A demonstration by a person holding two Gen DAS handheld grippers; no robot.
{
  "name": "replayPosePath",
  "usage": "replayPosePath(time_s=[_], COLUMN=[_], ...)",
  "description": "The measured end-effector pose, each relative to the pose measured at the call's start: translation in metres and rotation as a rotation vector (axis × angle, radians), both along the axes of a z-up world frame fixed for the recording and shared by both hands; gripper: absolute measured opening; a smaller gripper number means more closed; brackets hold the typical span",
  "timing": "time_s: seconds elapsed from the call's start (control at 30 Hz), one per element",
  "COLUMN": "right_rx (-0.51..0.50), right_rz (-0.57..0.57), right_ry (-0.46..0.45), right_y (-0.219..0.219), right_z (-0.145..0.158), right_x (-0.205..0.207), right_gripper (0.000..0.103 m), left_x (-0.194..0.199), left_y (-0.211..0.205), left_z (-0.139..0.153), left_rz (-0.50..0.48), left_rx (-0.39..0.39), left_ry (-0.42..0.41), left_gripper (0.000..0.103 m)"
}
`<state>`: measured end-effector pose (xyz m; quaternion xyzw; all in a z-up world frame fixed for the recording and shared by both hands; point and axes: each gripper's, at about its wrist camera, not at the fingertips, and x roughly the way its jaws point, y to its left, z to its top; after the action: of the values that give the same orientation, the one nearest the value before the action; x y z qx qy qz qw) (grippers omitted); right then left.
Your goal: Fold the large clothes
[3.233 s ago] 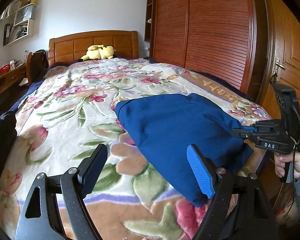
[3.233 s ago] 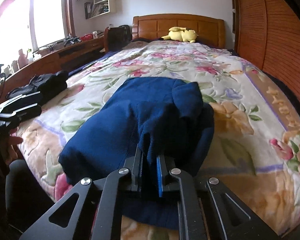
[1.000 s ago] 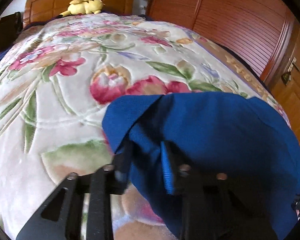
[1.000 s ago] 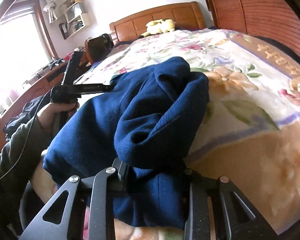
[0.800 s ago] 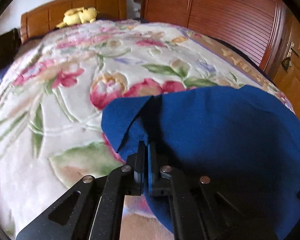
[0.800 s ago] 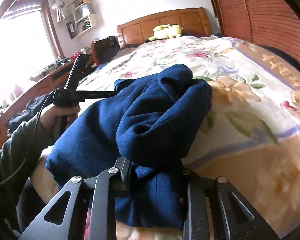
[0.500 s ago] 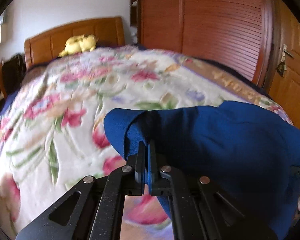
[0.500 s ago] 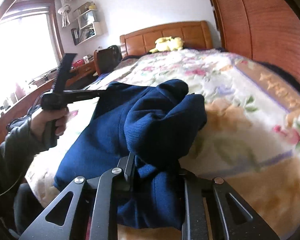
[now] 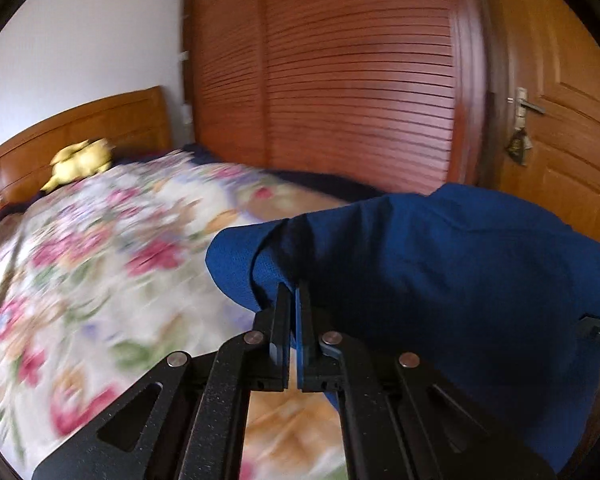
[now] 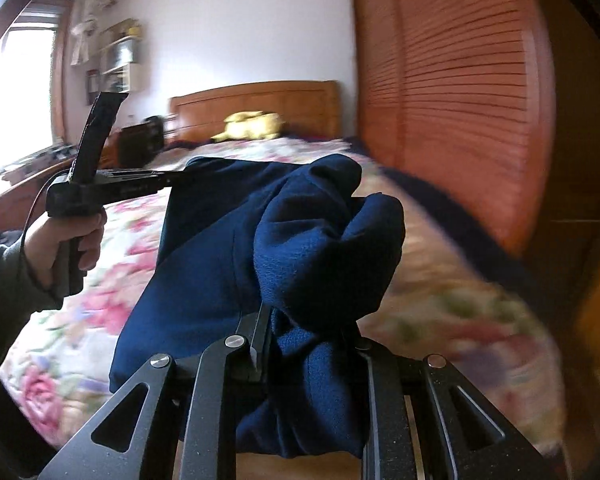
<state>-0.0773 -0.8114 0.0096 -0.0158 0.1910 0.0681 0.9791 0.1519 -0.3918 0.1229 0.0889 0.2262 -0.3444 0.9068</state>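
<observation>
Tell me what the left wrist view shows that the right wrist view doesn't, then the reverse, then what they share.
Left wrist only: the wooden door with its handle.

Right wrist only: the bright window, wall shelves, and the left hand-held gripper seen from the side, shut on the blue garment.

Both: the garment, the floral bed, the yellow plush toy, the headboard and the slatted wardrobe.
</observation>
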Motion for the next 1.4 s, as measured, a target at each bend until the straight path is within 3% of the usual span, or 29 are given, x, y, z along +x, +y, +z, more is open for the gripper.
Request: replayPosePath(time_s=[0.17,0.23,0.33,0.4,0.43,0.47,0.53,0.57,0.63,0.73,0.87,1.0,1.13,1.23,1.3,1.4], right_rx=[0.001,0.040,0.047,0.054,0.062,0.046,-0.008,-0.013,-0.022,-0.054,-0.038,-0.047,-0.133,-0.055,0.027,0.009], right_rz=[-0.155,-0.211,-0.304,-0.338,-0.356,-0.391,-0.474,-0.485,-0.472,-0.477,-0.418,-0.374,-0.498,-0.601,-0.562,-0.580], right_ry=[0.008,0.039,0.132,0.164,0.164,0.140,0.073,0.050,0.017,-0.038,-0.081,-0.001,0.091,0.123,0.138,0.135], right_y=[-0.076,-0.103,-0.128,-0.138,-0.140,-0.137,-0.127,-0.120,-0.108,-0.088,-0.071,-0.070,-0.087,-0.127,-0.142,-0.148], right_z=[0.002,-0.009,-0.037,-0.054,-0.057,-0.054,-0.043,-0.038,-0.027,-0.017,-0.023,-0.047,-0.069,-0.078,-0.081,-0.073], right_x=[-0.005,-0.002,0.012,0.015,0.014,0.009,-0.001,-0.006,-0.008,-0.017,-0.023,-0.001,0.009,-0.003,-0.013,-0.022], right_gripper=[0.019,0.020,0.029,0.040,0.049,0.064,0.074,0.075,0.075,0.075,0.075,0.075,0.075,0.075,0.075,0.075], left_x=[0.002,0.003,0.002,-0.001,-0.002,-0.004,-0.014,-0.020,-0.031,-0.049,-0.070,-0.089,-0.106,-0.119,-0.124,-0.130], left_y=[-0.105,-0.139,-0.163,-0.157,-0.148,-0.142,-0.119,-0.111,-0.090,-0.065,-0.053,-0.034,-0.021,-0.010,-0.005,0.000], left_z=[0.001,-0.011,-0.034,-0.040,-0.043,-0.043,-0.045,-0.045,-0.047,-0.049,-0.054,-0.058,-0.063,-0.067,-0.069,-0.071], left_rz=[-0.098,-0.114,-0.115,-0.114,-0.139,-0.154,-0.178,-0.183,-0.181,-0.190,-0.193,-0.202,-0.211,-0.217,-0.218,-0.214], left_rx=[0.001,0.020,0.073,0.066,0.049,0.044,0.040,0.047,0.056,0.037,0.032,0.025,0.035,0.042,0.037,0.027], left_ry=[0.005,0.026,0.047,0.062,0.090,0.103,0.107,0.104,0.091,0.085,0.069,0.072,0.059,0.047,0.045,0.044], left_gripper=[0.002,0.002,0.002,0.007,0.018,0.023,0.041,0.043,0.063,0.078,0.080,0.080,0.080,0.080,0.080,0.083])
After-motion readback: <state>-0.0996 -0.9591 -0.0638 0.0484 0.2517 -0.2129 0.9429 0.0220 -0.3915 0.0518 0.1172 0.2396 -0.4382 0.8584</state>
